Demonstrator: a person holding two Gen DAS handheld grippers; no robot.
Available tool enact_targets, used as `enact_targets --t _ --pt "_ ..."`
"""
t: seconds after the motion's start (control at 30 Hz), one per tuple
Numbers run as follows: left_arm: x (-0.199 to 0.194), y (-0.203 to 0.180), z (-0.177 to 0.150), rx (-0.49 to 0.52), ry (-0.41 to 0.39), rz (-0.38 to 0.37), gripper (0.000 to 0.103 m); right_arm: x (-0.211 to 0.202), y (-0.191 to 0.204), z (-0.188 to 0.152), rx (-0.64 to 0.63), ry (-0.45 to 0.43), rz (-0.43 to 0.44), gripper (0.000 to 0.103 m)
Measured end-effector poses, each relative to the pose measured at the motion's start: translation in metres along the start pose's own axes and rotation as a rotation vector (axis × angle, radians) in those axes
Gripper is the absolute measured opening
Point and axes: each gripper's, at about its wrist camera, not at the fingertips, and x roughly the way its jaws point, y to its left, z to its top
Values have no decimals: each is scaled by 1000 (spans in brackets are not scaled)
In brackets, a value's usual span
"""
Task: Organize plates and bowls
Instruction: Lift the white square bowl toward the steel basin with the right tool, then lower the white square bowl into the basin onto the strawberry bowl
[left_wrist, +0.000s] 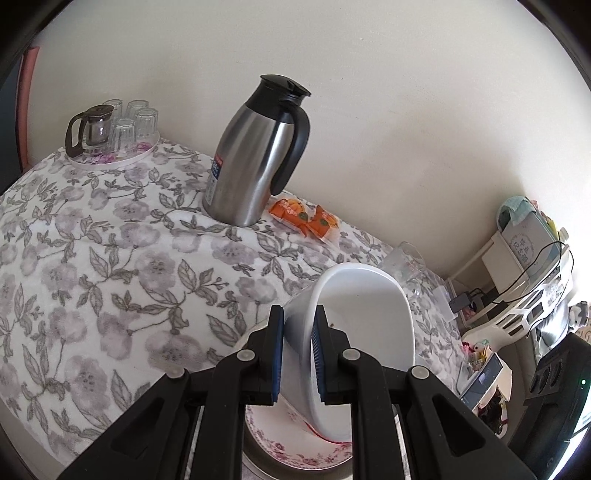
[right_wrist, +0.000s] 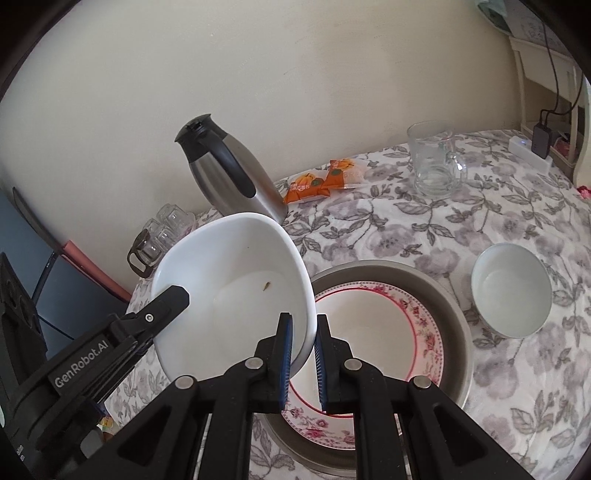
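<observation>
Plenty crowds this flowered tablecloth (right_wrist: 424, 229). A steel thermos jug (left_wrist: 255, 162) with a black handle stands by the wall, two orange snack packets (left_wrist: 306, 218) just beside it. Further along, a glass teapot (left_wrist: 90, 127) and upturned glasses (left_wrist: 136, 122) share a small round tray (left_wrist: 110, 160). A clear glass mug (right_wrist: 437, 162) sits near the far edge, with a white power strip (right_wrist: 528, 151) beyond it. A second, smaller white bowl (right_wrist: 511, 290) rests on the cloth, just beside the grey round tray (right_wrist: 458, 314).

And the big white bowl (right_wrist: 236, 280) is up in the air, tilted steeply, hanging over the left edge of that grey tray. Both tools have it: the right gripper (right_wrist: 303, 356) is pinching the near rim, one pad inside and one outside, and the left gripper (left_wrist: 298, 354) is clamped on the opposite rim the same way. The bowl is plain glossy white, with a small brownish speck on its inner surface.

Below it, inside the grey tray, lies a plate (right_wrist: 388, 332) with a red line and a pink floral border.
</observation>
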Motion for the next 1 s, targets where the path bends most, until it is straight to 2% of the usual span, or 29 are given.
enact_targets --t 0.57,1.0 --pt "19 -37 -22 25 58 -27 15 -14 -44 3 45 9 -55 12" --pt "38 -32 -32 1 134 8 15 3 -50 -3 45 66 -91 13"
